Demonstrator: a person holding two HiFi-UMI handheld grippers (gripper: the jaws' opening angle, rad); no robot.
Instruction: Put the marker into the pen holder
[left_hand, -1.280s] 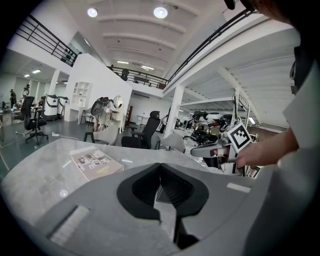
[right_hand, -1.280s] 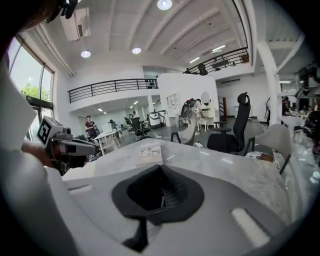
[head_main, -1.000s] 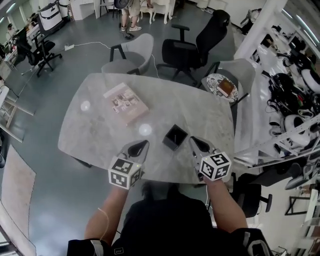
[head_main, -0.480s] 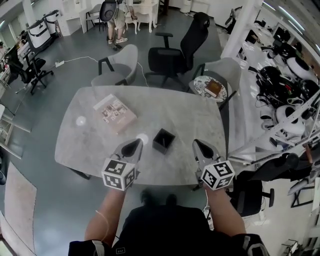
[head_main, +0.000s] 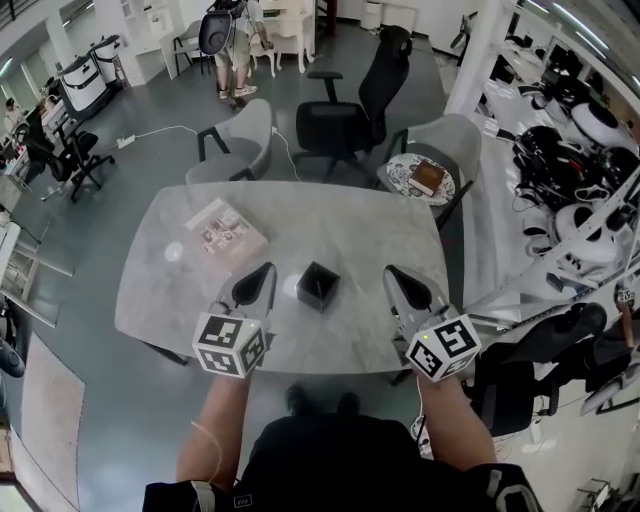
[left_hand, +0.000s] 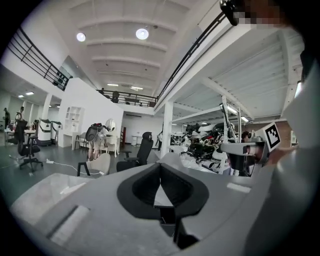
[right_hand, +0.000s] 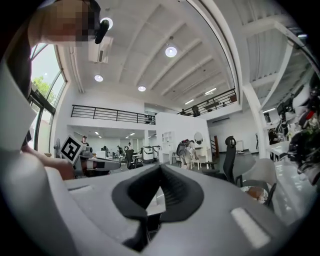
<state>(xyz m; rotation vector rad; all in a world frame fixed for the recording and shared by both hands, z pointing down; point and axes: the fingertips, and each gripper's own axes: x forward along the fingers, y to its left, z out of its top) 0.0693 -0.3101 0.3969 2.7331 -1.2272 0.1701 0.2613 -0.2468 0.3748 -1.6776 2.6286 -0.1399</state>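
We hold both tongs over the near part of the grey tabletop (head_main: 330, 215), one on each side of the black pen holder (head_main: 318, 287). It stands upright on the tabletop between them, and neither touches it. Our left tongs (head_main: 266, 272) are closed tip to tip with nothing in them, and our right tongs (head_main: 393, 272) are likewise closed and empty. A thin pale sliver shows inside the pen holder's opening; it looks like the marker (head_main: 319, 289), though it is too small for us to be sure. A book (head_main: 227, 231) lies flat farther left on the tabletop, well apart from the pen holder.
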